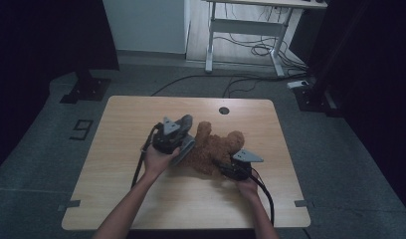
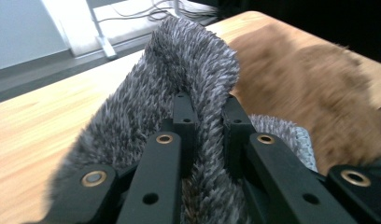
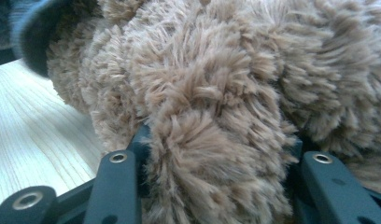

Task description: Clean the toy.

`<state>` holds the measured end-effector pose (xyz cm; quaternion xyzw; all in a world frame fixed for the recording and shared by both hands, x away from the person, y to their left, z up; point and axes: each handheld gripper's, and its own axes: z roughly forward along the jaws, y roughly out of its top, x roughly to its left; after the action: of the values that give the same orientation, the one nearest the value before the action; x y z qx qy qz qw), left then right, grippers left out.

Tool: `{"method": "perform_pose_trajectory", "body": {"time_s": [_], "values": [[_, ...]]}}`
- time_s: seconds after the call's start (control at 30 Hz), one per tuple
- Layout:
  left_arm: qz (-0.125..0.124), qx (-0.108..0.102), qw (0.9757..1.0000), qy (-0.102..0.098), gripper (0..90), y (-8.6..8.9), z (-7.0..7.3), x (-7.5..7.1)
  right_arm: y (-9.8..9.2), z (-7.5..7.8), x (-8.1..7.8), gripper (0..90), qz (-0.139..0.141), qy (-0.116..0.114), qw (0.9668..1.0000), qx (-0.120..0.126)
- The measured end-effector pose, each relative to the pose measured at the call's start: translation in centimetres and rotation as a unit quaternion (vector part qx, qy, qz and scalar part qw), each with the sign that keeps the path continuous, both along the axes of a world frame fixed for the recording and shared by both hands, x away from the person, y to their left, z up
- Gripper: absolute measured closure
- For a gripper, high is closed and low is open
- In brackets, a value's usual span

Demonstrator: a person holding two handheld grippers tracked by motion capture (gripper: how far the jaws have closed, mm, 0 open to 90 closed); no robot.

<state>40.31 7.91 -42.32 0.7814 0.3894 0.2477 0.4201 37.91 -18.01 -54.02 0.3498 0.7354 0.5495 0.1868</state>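
Grey fur fills the space between the jaws of the left gripper (image 2: 205,116): they are pinched tight on a fold of a grey furry garment (image 2: 179,70), with the pile bulging up over the fingertips. From the high view this piece hangs from the left gripper (image 1: 183,137) against the left side of a brown teddy bear (image 1: 213,147), which lies near the middle of the wooden table (image 1: 141,114). It looks like a small coat or vest for the toy, though the view is too dim to be sure.

The right gripper (image 3: 216,140) has its jaws partly closed around a thick tuft of the bear's plush, and the pads press into the pile on both sides. In the high view the right gripper (image 1: 230,168) sits at the bear's near side, low on the table.

The step in hand seems to be working the garment along the bear. To do it well, the right gripper should anchor the toy firmly without twisting it, while the left lifts the fabric clear of the body before drawing it sideways, so the nap does not drag. Holding a fold near the edge, as now, gives control; a deeper bite would bunch the cloth.
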Motion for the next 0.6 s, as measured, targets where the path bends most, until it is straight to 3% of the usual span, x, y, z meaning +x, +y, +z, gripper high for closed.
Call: {"method": "perform_pose_trajectory", "body": {"time_s": [0.1, 0.17, 0.27, 0.3, 0.33, 0.43, 0.6], "values": [[-0.005, 0.022, 0.9996, 0.019, 79.4, -1.9, -0.9, 0.7, 0.0, 0.1, 0.0, 50.8, 0.002, -0.002, 1.0000, -0.004], [-0.002, 0.027, 0.9991, 0.032, 79.5, -1.8, -1.9, 1.1, -0.1, 0.1, -0.1, 50.7, 0.004, -0.001, 0.9999, -0.009], [0.001, 0.029, 0.9990, 0.035, 79.6, -0.3, -3.3, 1.2, -0.2, 0.2, -0.1, 50.5, 0.009, 0.000, 0.9999, -0.013], [0.000, 0.021, 0.9991, 0.037, 79.6, 0.2, -3.4, 1.0, -0.2, 0.2, -0.1, 50.5, 0.012, -0.001, 0.9998, -0.014], [-0.001, 0.013, 0.9992, 0.038, 79.6, 0.8, -3.4, 0.8, -0.1, 0.2, -0.1, 50.5, 0.013, -0.003, 0.9998, -0.015], [0.003, 0.018, 0.9994, 0.029, 79.6, 1.7, -3.1, 0.1, 0.1, 0.3, -0.3, 50.4, 0.017, -0.004, 0.9997, -0.019], [0.027, 0.014, 0.9992, 0.027, 79.7, 4.0, -2.8, -0.1, 0.0, 0.3, -0.4, 50.4, 0.016, -0.001, 0.9997, -0.018]]}}
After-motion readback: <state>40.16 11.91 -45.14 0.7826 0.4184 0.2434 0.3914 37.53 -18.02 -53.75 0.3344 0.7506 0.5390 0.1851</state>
